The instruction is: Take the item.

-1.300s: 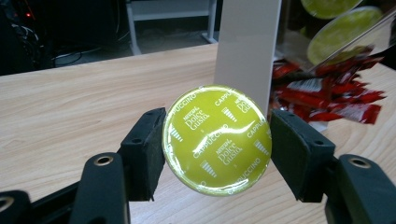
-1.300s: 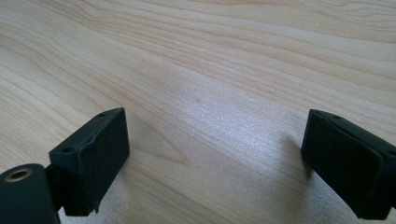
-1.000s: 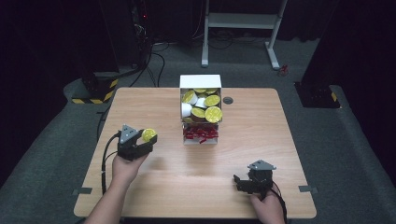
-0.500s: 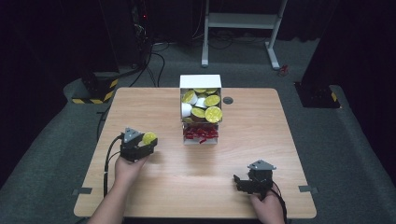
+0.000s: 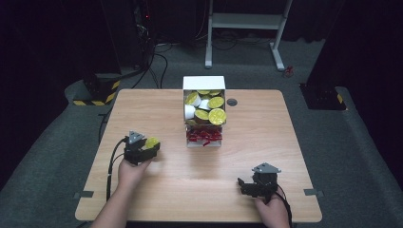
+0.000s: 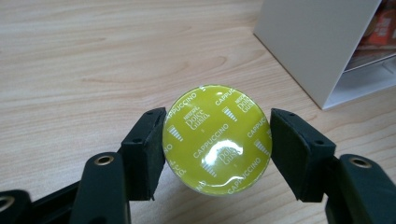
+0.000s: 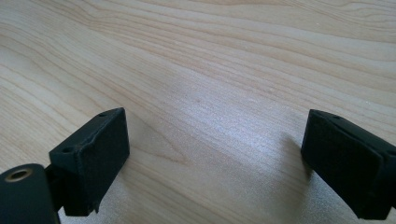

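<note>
Left tongs [image 6: 217, 149]: we see them pinching a capsule [image 6: 217, 145] by its sides, one jaw on each flank, the yellow-green foil lid facing the camera.

Capsule position: in the high view the capsule [image 5: 152, 142] sits in the left tongs [image 5: 151, 147] over the left part of the surface [image 5: 157, 190], well apart from the box [image 5: 204, 111]. We cannot tell whether its base touches the wood.

Change: against the two earlier high views, the left hand [image 5: 130, 171] has drawn the capsule back toward the person and slightly lower on the surface; the pinch is unchanged.

Meaning for the work: we judge that a capsule has been taken out of the box and is being carried to a set-down spot on the left. The release is not yet done.

Box: white, open at the top, holding a heap of capsules with yellow-green and white lids; a lower compartment shows red items that we cannot identify. In the left gripper view its white wall [image 6: 317, 42] stands at the upper right, clear of the tongs.

Right tongs [image 7: 215, 154]: spread wide, nothing between the jaws, bare wood beneath.

Right tongs position: low at the near right of the surface in the high view [image 5: 247, 186], matching both earlier views; we judge this side idle.

Next move: we expect to lower the capsule flat, then spread the left tongs.

Risk: the round capsule may roll if released tilted.
</note>
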